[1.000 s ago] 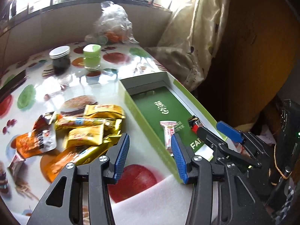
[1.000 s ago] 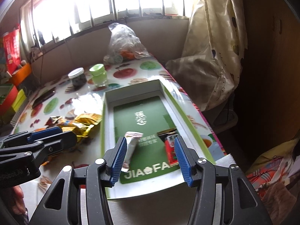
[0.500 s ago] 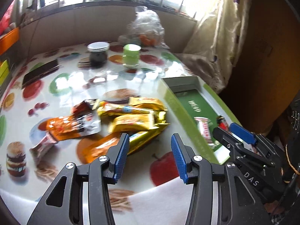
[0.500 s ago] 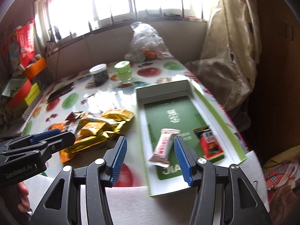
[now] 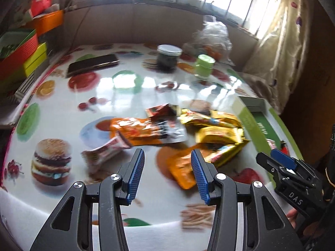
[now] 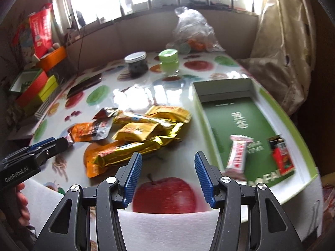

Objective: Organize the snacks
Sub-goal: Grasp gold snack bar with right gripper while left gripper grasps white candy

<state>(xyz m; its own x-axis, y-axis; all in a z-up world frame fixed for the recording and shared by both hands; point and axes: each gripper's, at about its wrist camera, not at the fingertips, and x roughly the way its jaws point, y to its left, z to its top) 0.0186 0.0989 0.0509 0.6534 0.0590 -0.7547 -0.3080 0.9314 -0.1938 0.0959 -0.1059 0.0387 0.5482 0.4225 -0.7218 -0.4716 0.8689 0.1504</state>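
Crinkled foil snack packets (image 6: 142, 133) beside shallow rectangular cardboard box (image 6: 266, 98)

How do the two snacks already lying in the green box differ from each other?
The white-and-red bar is long and slim; the red packet is shorter and squarer. The bar lies nearer the middle of the green box; the packet sits closer to its right wall. The bar's wrapper is mostly white with red print; the packet is mostly red with a dark top. Both lie flat at the box's near end, apart from each other.

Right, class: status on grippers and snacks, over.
Left gripper and right gripper open, empty. Yellow-orange snack packet pile outside green cardboard box; two packets inside. Nothing blocking.
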